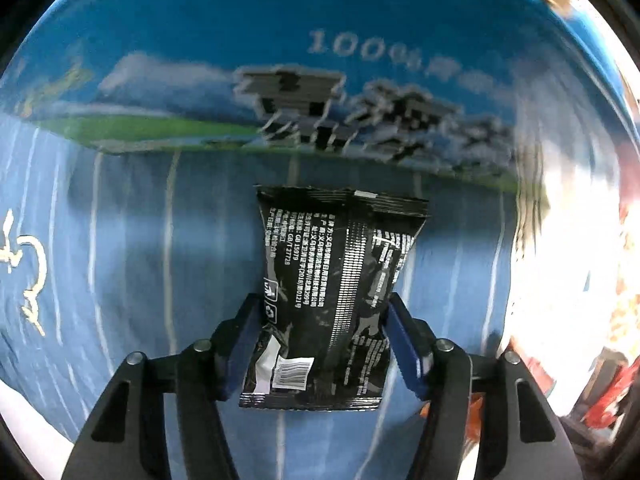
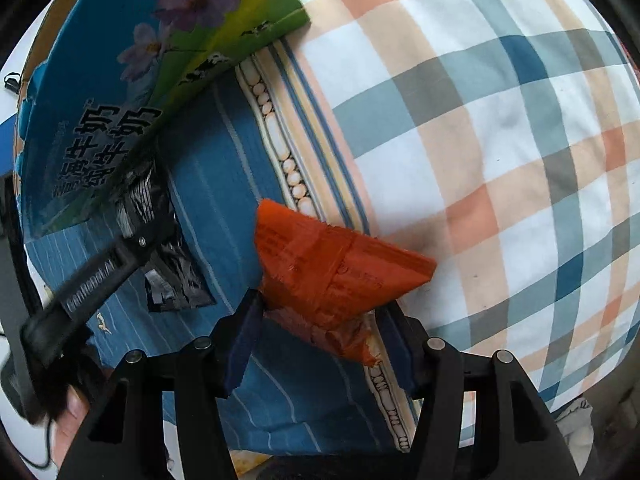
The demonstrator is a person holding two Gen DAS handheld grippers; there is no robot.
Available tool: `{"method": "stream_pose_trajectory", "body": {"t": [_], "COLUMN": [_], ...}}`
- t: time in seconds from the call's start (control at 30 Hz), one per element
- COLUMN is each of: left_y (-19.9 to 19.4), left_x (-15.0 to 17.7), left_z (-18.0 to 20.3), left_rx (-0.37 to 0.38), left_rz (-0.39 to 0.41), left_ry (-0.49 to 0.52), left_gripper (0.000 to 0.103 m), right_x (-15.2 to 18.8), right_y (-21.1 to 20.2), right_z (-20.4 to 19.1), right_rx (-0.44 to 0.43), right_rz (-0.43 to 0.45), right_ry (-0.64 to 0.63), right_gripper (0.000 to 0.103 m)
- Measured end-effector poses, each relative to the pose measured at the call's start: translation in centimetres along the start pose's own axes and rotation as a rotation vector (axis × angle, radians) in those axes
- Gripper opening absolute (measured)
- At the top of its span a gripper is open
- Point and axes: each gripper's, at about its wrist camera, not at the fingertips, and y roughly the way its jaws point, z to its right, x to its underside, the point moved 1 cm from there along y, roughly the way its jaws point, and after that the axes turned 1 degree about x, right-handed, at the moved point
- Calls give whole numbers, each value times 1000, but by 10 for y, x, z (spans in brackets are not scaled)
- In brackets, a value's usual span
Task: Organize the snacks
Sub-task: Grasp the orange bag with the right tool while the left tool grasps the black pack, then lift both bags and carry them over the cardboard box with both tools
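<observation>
A black snack packet (image 1: 332, 296) with white print and a barcode hangs over the blue striped cloth (image 1: 120, 260). My left gripper (image 1: 324, 320) is shut on it, its blue pads pressing both long sides. In the right wrist view this gripper (image 2: 136, 216) and the black packet (image 2: 176, 280) sit at the left, close to the milk box (image 2: 100, 100). An orange snack packet (image 2: 332, 272), crumpled and tilted, is between the fingers of my right gripper (image 2: 324, 316), which is shut on it above the cloth's patterned border.
A large blue milk box (image 1: 280, 40) with a meadow print stands just beyond the black packet. A plump checked pillow or quilt (image 2: 480, 140) fills the right side. More bright snack packets (image 1: 608, 392) lie blurred at the right edge. A person's hand (image 2: 68, 412) holds the left gripper.
</observation>
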Motion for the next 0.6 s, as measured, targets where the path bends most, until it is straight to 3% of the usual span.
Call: {"method": "stream_pose_trajectory", "body": {"t": [0.3,0.43,0.6], "left_y": [-2,3,14], "left_x": [73,94,85], "left_z": [-25,-40,-61], "left_rx": [-68,-34,-5], "left_rz": [-29,-64,-95], "left_ry": [11,-56,-107], "left_gripper": [58,60,66], "right_x": [-7,-11,-9], "right_y": [3,6,9], "right_z": [-22,-31,-54], "right_rx": [32,62,162], "right_rz": [-9,-16,-80], "right_ry": [-37,-73,-299], "right_gripper": [61,58,48]}}
